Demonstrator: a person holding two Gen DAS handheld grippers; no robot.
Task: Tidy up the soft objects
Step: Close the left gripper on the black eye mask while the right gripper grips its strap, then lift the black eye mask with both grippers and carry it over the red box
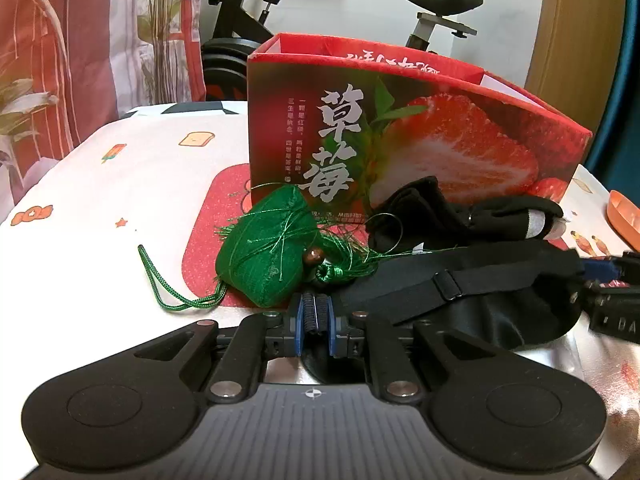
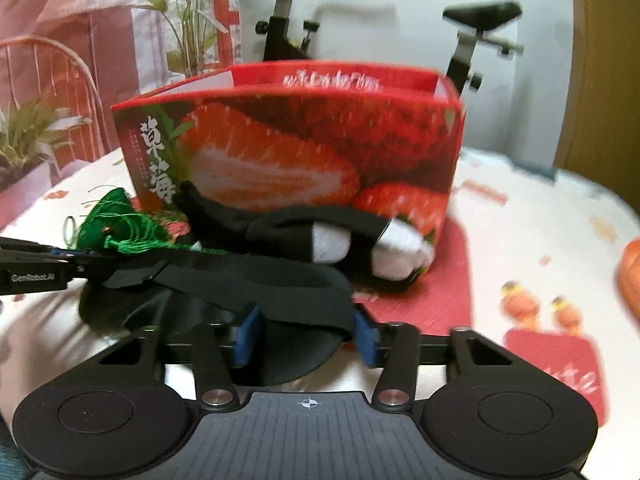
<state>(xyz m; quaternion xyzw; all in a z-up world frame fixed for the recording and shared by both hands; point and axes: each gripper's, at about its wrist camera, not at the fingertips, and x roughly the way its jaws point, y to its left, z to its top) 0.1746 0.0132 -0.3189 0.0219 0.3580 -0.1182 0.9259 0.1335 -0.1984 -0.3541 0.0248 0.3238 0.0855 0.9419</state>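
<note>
Left wrist view: our left claw (image 1: 314, 320) pinched tight on black strap of sleep mask (image 1: 480, 312), limp on desk (image 1: 100, 240) before strawberry box (image 1: 420, 132). Green sachet (image 1: 264, 248) beside it, light, squashy.

Right wrist view: our right claw (image 2: 306, 338) half-closed, mask's fabric edge between blue pads; whether they press, we cannot tell. Floppy, slippery; best gripped at bunched edge.

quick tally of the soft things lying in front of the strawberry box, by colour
green: 1, the green tasselled pouch
black only: 1, the black eye mask with its strap
black with white: 1, the black and white sock bundle, which may be more than one piece
total: 3, all on the table in front of the strawberry box
</note>
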